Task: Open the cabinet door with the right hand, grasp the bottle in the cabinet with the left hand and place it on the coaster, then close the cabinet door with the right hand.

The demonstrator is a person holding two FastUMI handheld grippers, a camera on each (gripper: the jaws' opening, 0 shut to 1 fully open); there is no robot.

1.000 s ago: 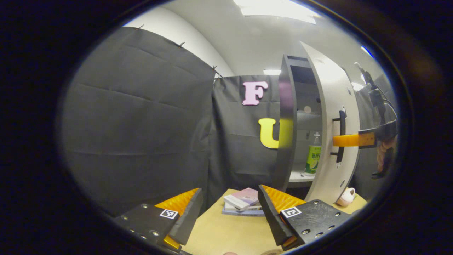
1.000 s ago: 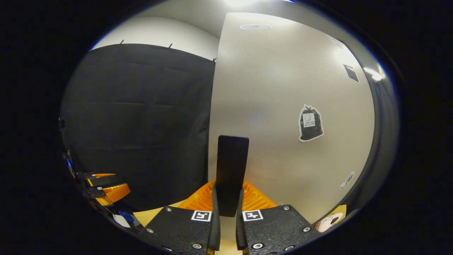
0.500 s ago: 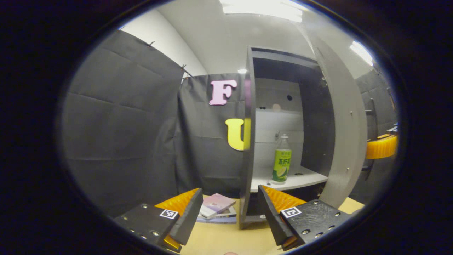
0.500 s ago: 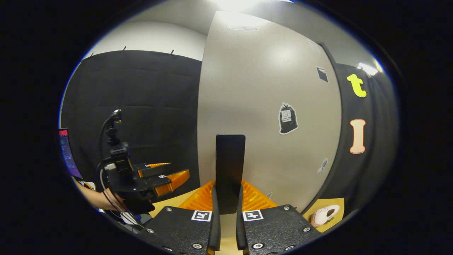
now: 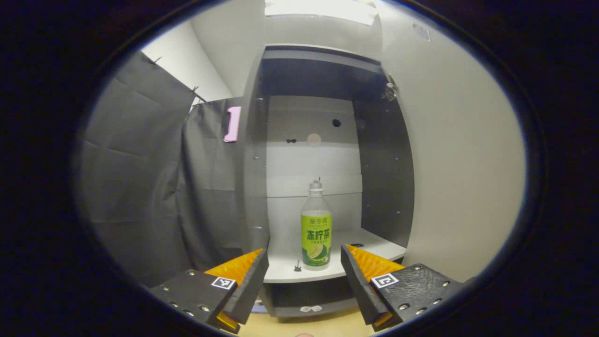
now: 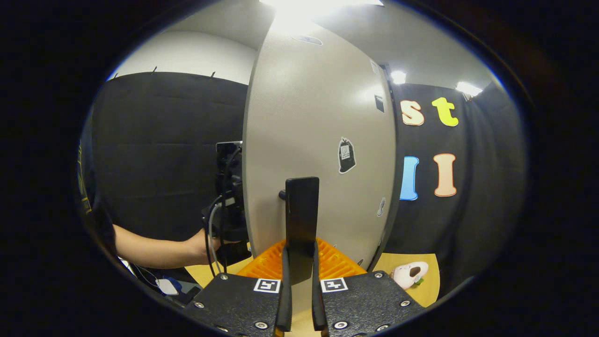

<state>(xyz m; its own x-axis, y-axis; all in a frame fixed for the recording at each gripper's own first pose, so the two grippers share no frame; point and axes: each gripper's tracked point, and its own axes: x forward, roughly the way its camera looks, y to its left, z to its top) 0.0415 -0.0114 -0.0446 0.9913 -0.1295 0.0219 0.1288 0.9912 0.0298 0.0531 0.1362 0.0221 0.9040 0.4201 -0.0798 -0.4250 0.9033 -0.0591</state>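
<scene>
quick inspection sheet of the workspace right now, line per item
surface: tan table, small part visible
job's things: bottle upright on cabinet shelf; cabinet door swung open; coaster nothing seen
clutter: small pale toy on table
grippers: left gripper open, facing bottle, not touching; right gripper shut on door handle
cables: black cables on far gripper's mount
surroundings: black cloth walls, ceiling lights, person's forearm

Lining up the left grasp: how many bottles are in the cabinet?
1. The bottle stands upright on the cabinet's lower shelf, ahead of the open left gripper. The section under that shelf is mostly hidden, so more could sit there.
</scene>
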